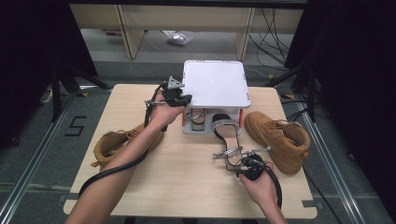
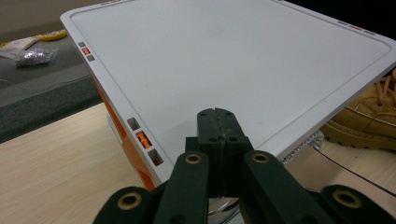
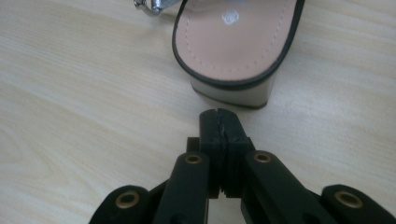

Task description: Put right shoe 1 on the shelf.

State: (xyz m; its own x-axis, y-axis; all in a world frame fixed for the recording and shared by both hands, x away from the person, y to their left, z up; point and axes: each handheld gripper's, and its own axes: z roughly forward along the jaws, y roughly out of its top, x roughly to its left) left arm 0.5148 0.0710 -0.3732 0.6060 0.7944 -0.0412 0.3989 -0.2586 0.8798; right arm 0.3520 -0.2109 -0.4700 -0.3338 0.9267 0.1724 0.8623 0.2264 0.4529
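Note:
A white two-tier shoe rack (image 1: 215,84) stands at the table's far middle, a sandal (image 1: 200,117) on its lower shelf. My left gripper (image 1: 186,99) hovers at the rack's left front corner, jaws shut and empty; the left gripper view has the gripper (image 2: 218,114) over the white top (image 2: 224,65). A second heeled sandal (image 1: 229,140) lies on the table with its toe in the rack. My right gripper (image 1: 239,164) sits just behind its heel end (image 3: 233,51), and the right gripper view shows the gripper (image 3: 218,114) shut, holding nothing and a short way off the sole.
One tan boot (image 1: 279,137) lies right of the rack, another tan boot (image 1: 122,142) lies under my left forearm. The wooden table (image 1: 187,186) has free surface in front. Beyond it are wooden furniture legs, cables and a foil-like bundle (image 2: 35,56) on the floor.

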